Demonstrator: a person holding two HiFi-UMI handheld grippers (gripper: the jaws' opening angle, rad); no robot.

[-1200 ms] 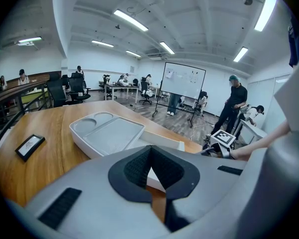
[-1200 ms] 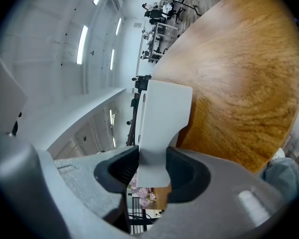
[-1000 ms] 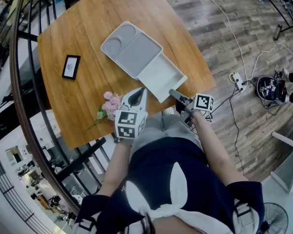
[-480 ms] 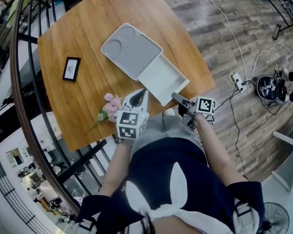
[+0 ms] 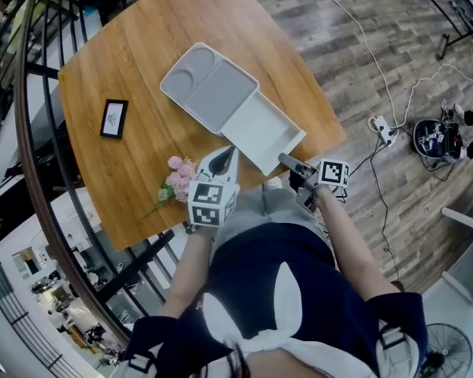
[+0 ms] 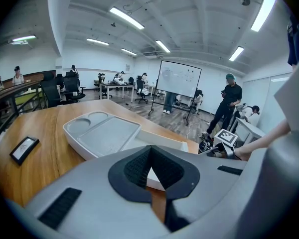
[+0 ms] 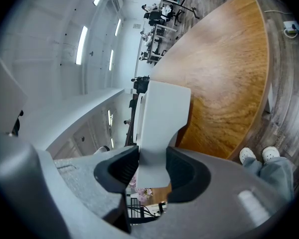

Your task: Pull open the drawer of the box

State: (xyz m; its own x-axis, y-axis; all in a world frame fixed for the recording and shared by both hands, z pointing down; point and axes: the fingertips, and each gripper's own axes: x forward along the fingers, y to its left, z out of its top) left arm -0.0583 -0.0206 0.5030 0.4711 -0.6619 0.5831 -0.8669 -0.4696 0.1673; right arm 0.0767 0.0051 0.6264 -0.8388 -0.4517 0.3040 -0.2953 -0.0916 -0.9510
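My right tool (image 7: pixel 152 159) pinches the front wall of the drawer (image 5: pixel 262 126), which sits well out of the box (image 5: pixel 209 85) at the surface (image 5: pixel 134 53) edge; I judge it light, stiff, slick plastic, best held mid-wall; my left tool (image 5: pixel 223 156) is pressed together, empty.

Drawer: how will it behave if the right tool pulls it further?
The drawer looks like thin rigid plastic, probably light and stiff. Empty and far out of the box, it could slip free. The smooth table may let the box slide.
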